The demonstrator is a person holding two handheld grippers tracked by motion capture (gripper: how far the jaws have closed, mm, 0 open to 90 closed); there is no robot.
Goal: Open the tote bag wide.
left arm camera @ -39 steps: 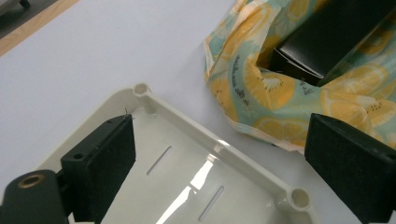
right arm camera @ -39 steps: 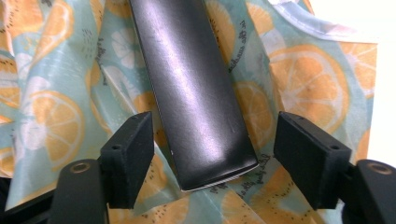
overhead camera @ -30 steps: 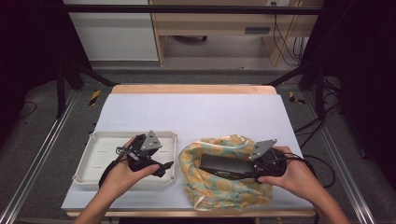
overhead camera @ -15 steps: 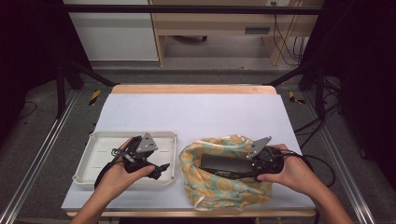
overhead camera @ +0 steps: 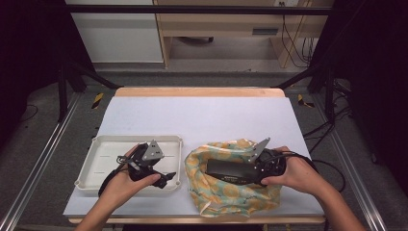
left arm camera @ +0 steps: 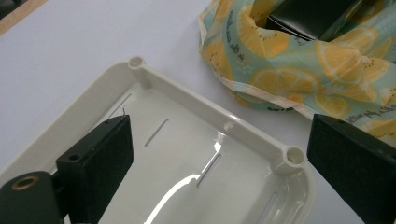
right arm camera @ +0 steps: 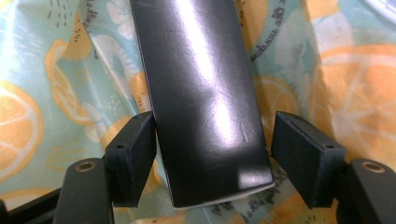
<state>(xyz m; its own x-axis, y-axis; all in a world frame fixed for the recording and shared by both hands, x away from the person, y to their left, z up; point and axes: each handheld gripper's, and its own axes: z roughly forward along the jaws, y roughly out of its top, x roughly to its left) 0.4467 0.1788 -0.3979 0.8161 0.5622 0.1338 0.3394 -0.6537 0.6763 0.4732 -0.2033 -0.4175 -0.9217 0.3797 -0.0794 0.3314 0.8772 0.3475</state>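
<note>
Right gripper view is the closest look: the right gripper (right arm camera: 212, 154) has its jaws either side of the near end of a glossy black box (right arm camera: 201, 93). The left jaw touches the box edge, while the right jaw has a small gap, so it's not clamped, more like bracketing it. The box lies on the lemon-print cloth bag (right arm camera: 42, 116), in its mouth I think, only partway in.

My guess is the job is moving the box between bag and tray, and it's early or mid-way, since the white tray (left arm camera: 205, 116) has nothing in it.

Left gripper (left arm camera: 219, 163) hovers over the tray with its jaws spread wide, holding nothing and pointing toward the bag.

From the high view, both hands sit low at the near edge of the table (overhead camera: 202, 115), left hand (overhead camera: 126, 180) over the tray and right hand (overhead camera: 291, 173) at the bag's right side, gripper pointing left along the box.
</note>
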